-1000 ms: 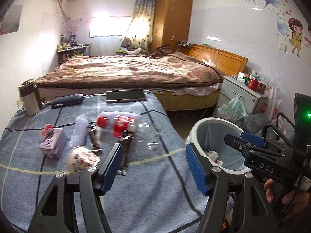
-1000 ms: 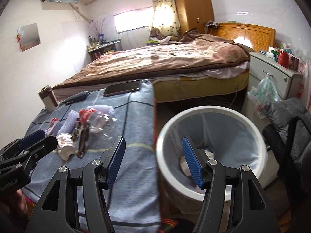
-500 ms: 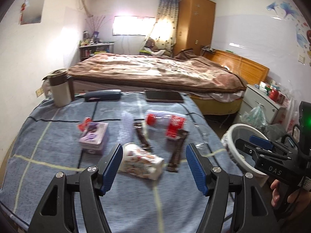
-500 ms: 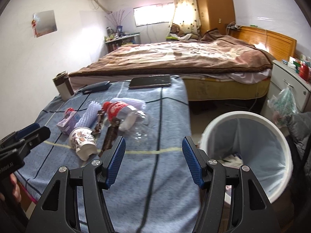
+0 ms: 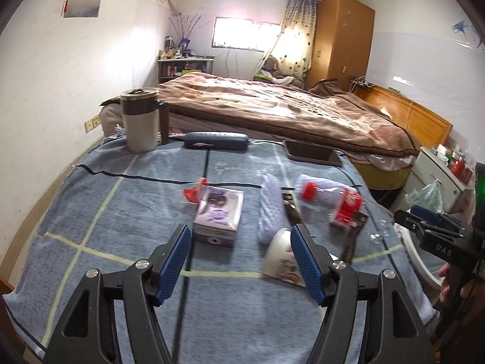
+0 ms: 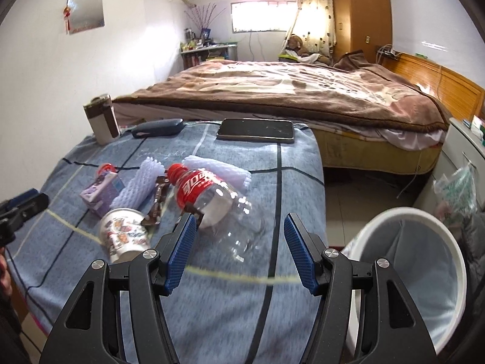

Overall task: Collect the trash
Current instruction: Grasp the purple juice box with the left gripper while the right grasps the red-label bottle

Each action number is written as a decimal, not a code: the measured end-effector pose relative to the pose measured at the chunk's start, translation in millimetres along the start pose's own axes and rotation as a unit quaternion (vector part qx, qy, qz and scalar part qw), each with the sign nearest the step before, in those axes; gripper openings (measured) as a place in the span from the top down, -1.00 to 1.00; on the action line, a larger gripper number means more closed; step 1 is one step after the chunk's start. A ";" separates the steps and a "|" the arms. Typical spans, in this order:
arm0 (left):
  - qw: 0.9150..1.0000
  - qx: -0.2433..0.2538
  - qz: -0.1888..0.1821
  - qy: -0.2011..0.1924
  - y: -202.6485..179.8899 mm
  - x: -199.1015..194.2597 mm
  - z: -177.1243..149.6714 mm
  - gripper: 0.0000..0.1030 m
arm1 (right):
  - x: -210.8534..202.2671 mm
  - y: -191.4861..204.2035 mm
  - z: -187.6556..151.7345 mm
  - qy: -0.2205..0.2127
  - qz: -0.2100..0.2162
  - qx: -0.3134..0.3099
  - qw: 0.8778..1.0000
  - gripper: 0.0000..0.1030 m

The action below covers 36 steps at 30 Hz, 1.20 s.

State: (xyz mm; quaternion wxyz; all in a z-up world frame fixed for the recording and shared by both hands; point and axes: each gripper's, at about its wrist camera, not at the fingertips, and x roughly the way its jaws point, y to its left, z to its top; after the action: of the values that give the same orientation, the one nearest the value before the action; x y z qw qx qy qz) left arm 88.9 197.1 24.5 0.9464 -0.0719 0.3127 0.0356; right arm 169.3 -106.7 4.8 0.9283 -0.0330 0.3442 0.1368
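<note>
Trash lies on a blue cloth-covered table (image 5: 115, 212): a clear plastic bottle with red cap and label (image 6: 209, 195) (image 5: 336, 200), a printed paper cup on its side (image 6: 124, 236) (image 5: 282, 257), a purple carton (image 5: 219, 214) (image 6: 101, 192), white foam nets (image 6: 138, 185) (image 5: 269, 209) and brown wrappers (image 6: 159, 203). A white bin (image 6: 409, 273) stands right of the table. My left gripper (image 5: 241, 261) is open and empty, facing the carton and the cup. My right gripper (image 6: 239, 250) is open and empty, facing the bottle.
A beige-and-brown thermos (image 5: 141, 119), a dark glasses case (image 5: 215, 141) and a tablet (image 6: 256, 130) sit at the table's far edge. A bed with a brown blanket (image 6: 288, 91) lies behind. A white nightstand (image 5: 439, 173) with a plastic bag stands at right.
Both grippers have swung left, away from the bin and toward the trash on the table. Both stay open and empty.
</note>
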 end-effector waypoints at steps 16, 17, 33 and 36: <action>0.998 -0.007 0.014 0.054 24.0 62.7 9.2 -0.41 | 42.7 12.4 14.4 0.050 0.035 -0.075 0.995 -0.23; 0.998 -0.006 0.013 0.054 23.4 64.8 9.6 -0.41 | 44.8 13.0 15.1 0.055 0.039 -0.080 0.995 -0.24; 0.998 -0.005 0.011 0.063 26.5 80.3 17.8 -0.41 | 64.9 29.3 30.0 0.098 0.076 -0.123 0.985 -0.26; 0.997 -0.001 0.007 0.071 25.5 86.5 19.0 -0.41 | 66.2 34.9 31.2 0.103 0.082 -0.140 0.981 -0.26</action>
State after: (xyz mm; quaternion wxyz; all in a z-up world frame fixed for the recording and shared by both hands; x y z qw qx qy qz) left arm 166.5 227.3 -14.9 0.9217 -0.0730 0.3792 0.0370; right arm 227.3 -53.0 -13.2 0.8594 -0.1485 0.4173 0.2554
